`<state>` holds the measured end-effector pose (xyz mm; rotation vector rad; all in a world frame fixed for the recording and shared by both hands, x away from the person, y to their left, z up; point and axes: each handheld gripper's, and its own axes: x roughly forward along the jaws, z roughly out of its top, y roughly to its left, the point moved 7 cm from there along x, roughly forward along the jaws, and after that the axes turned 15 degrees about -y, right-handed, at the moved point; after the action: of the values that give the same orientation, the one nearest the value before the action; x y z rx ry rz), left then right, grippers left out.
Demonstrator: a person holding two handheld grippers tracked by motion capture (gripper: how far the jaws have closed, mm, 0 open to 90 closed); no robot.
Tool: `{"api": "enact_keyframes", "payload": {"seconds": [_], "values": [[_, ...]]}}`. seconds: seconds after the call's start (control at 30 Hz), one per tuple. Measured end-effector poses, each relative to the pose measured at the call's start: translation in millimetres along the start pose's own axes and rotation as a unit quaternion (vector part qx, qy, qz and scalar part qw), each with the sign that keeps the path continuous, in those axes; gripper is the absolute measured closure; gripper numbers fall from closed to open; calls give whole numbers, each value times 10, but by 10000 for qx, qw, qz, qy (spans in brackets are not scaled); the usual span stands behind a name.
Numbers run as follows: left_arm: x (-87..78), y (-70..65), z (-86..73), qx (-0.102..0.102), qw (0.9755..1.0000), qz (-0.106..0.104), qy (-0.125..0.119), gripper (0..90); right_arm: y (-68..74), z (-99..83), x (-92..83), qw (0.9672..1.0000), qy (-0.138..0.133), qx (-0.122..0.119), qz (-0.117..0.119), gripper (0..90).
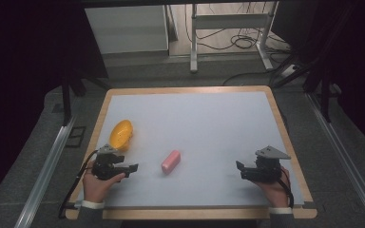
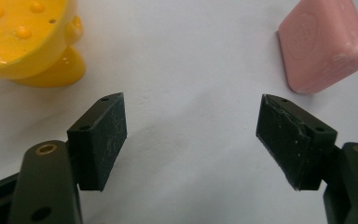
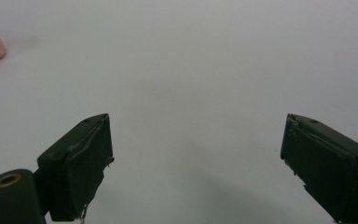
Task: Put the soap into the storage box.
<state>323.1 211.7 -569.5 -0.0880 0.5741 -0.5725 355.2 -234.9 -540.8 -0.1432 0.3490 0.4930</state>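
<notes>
the pink soap [image 1: 171,161] lies flat on the white table [image 1: 209,123], between the two grippers. a yellow dish [image 1: 121,134] sits near the left gripper [image 1: 134,167]. the left gripper and the right gripper [image 1: 239,167] both have jaws wide apart, holding nothing.

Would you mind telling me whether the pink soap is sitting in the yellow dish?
No, the soap lies on the bare table, apart from the dish to its left.

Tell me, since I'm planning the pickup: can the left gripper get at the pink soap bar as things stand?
Probably yes: the left gripper is open, with bare white table up to the pink soap bar.
</notes>
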Motion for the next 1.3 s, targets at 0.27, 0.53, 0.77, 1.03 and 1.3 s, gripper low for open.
{"api": "enact_keyframes", "payload": {"seconds": [0.27,0.53,0.77,1.03,1.3], "values": [[-24,-1,-1,-3,10000,-41,8,245,-1,-18,4,9998,77,-151,-142,88],[-1,11,-18,40,9999,-22,92,241,-32,-21,-15,9998,89,-62,-159,88],[-51,32,0,42,10000,14,44,241,-47,-25,-22,9999,73,-30,-152,88],[-71,47,-1,73,9999,96,79,242,-30,-23,-26,9999,68,-26,-128,88],[-117,86,30,117,9990,435,-70,265,-58,-76,-9,9998,146,-39,-113,88]]}}
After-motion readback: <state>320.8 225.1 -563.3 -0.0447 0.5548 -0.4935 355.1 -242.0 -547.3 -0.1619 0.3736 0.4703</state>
